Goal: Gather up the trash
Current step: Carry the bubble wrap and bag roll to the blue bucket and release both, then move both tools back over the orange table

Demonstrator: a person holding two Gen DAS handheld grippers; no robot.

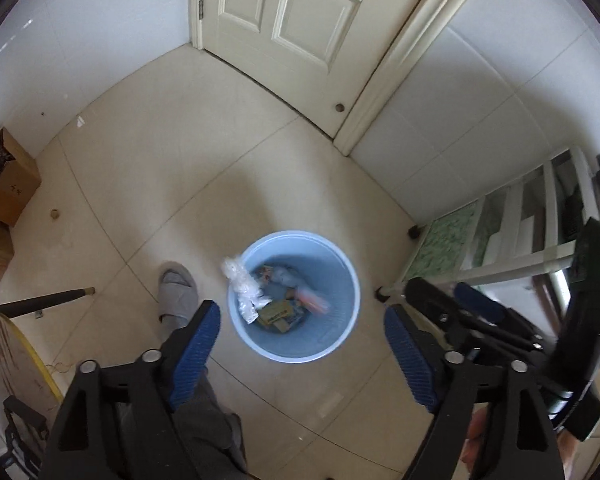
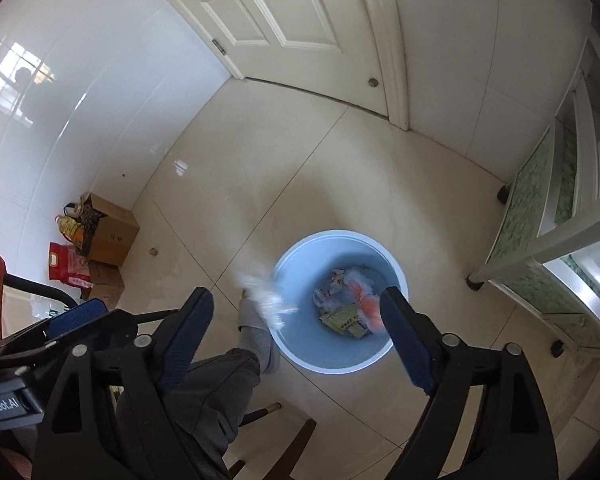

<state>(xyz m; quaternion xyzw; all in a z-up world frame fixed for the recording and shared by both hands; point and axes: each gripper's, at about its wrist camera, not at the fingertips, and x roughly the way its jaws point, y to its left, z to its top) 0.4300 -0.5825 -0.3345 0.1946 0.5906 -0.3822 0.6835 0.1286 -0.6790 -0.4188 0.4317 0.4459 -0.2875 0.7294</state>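
A light blue bin (image 1: 300, 350) stands on the tiled floor, holding yellow packets and other wrappers. My left gripper (image 1: 300, 312) hangs open above it, with no trash between its blue pads. A crumpled clear plastic wrapper (image 1: 242, 288) shows blurred over the bin's left rim, touching no pad. An orange wrapper (image 1: 312, 300) is a blur inside the bin. In the right wrist view my right gripper (image 2: 296, 300) is open over the bin (image 2: 332, 364), with the clear plastic (image 2: 264, 296) and the orange wrapper (image 2: 366, 304) free of it. The two grippers are side by side: right gripper (image 1: 442, 290), left gripper (image 2: 100, 320).
A person's foot in a grey slipper (image 1: 178, 292) stands just left of the bin. A white door (image 1: 284, 20) is behind it, and a white wheeled shelf rack (image 1: 500, 232) is to the right. Cardboard boxes (image 2: 112, 236) and bags sit by the left wall. A dark chair leg (image 1: 44, 300) reaches in.
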